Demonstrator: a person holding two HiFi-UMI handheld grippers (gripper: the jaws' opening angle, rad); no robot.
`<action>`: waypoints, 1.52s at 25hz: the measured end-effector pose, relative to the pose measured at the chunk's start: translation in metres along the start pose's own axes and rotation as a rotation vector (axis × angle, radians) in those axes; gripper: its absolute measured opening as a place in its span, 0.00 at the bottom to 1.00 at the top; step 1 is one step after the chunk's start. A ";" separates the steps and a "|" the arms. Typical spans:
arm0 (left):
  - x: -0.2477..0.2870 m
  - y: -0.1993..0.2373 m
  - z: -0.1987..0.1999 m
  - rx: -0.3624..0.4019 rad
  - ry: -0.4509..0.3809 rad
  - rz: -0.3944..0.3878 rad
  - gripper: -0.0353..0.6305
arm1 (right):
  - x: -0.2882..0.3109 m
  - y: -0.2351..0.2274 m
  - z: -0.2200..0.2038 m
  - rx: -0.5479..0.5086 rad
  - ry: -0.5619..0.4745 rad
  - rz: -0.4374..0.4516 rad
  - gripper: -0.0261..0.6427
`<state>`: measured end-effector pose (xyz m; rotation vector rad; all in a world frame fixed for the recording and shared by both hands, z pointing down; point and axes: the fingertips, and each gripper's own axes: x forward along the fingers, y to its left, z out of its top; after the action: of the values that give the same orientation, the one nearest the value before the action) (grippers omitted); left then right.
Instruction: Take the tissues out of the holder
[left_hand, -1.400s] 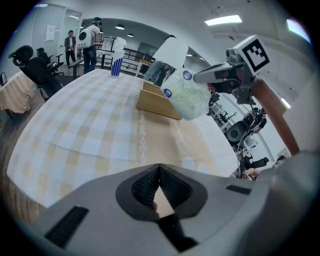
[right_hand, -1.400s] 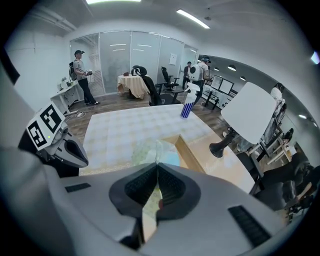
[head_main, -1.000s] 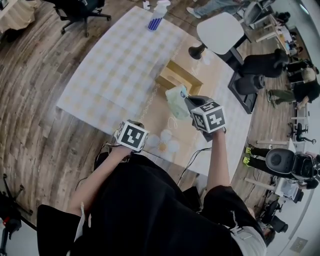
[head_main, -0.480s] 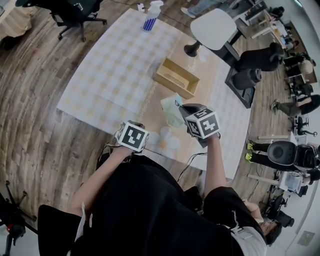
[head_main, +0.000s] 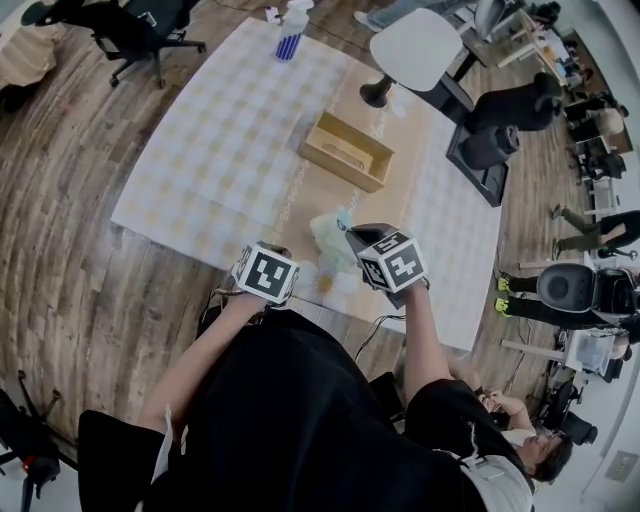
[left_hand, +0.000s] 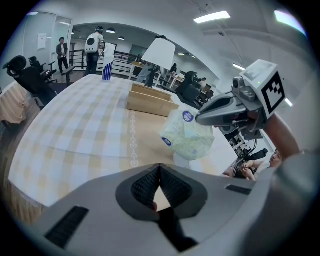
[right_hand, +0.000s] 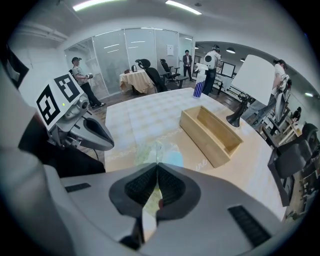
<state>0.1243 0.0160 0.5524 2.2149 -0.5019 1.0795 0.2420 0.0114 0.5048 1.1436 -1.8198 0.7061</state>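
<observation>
The pack of tissues (head_main: 328, 238) is out of the holder (head_main: 347, 152). It hangs in the air over the near part of the tabletop (head_main: 220, 130), pinched at its top edge by the right tool (head_main: 352, 238), whose jaws are closed tight on the thin wrapper. From the left tool's own view the pack dangles below that tip, clear of the tabletop and touching nothing else.

The wooden holder sits farther back, well apart from the pack, and its trough looks empty from where I stand; I see no second pack in it. A spray bottle (head_main: 290, 35) stands at the far edge, not part of this.

The left tool (head_main: 270, 255) is drawn in close to the person's body at the near left, its jaws together with nothing between them.

So the main job looks done. What seems left is to set the pack down somewhere on the tabletop and let go.
</observation>
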 end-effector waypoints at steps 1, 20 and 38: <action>-0.001 0.000 -0.001 0.003 -0.001 0.001 0.05 | 0.001 0.004 -0.003 0.004 0.001 0.004 0.06; 0.006 -0.001 0.003 0.003 0.036 -0.002 0.05 | 0.031 0.032 -0.036 0.081 0.048 0.096 0.06; 0.012 0.001 0.004 -0.007 0.053 -0.004 0.05 | 0.060 0.047 -0.047 0.033 0.071 0.065 0.06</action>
<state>0.1327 0.0114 0.5603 2.1742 -0.4779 1.1294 0.2035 0.0431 0.5784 1.0713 -1.7982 0.8072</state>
